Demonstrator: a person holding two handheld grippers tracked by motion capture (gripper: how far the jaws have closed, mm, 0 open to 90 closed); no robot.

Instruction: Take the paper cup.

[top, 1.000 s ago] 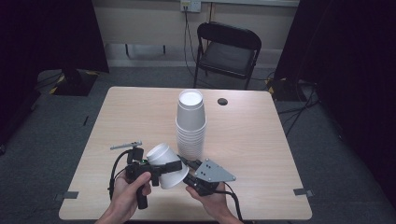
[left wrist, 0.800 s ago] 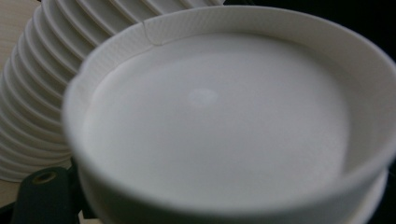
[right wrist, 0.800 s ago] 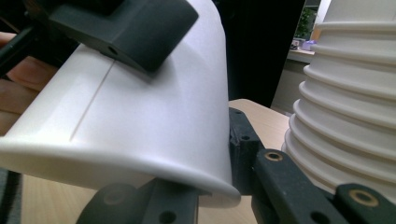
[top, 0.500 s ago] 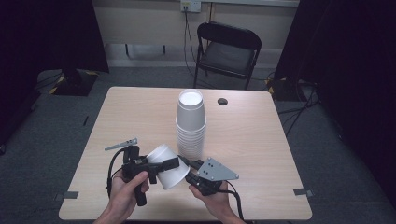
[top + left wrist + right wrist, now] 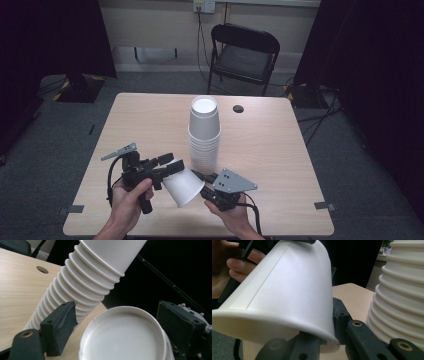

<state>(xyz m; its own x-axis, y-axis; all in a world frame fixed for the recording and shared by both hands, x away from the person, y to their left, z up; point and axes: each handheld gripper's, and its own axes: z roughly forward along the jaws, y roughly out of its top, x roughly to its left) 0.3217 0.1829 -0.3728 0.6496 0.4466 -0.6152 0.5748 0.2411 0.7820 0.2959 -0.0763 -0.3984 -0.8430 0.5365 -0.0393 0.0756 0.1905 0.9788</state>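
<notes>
A single white paper cup [image 5: 182, 186] hangs tilted over the table's near edge, base up-left and mouth down-right. My left gripper [image 5: 170, 164] is shut on it near the base. In the left gripper view the cup's recessed base [image 5: 122, 337] sits between the two black pads. My right gripper [image 5: 199, 176] is shut on the cup's rim. In the right gripper view one finger [image 5: 339, 315] presses the outside of the wall, and the other is hidden by the rim. A tall stack of upturned white cups [image 5: 204, 135] stands just behind the held cup.
The wooden table [image 5: 280, 165] has a small dark round hole [image 5: 238, 108] to the right of the stack. A black folding chair [image 5: 244, 50] stands beyond the far edge. Bare tabletop lies to the left and right of the stack.
The held cup has shifted slightly toward the near edge and to the right, its mouth turning more to the right gripper. Both hands stay about where they were.
</notes>
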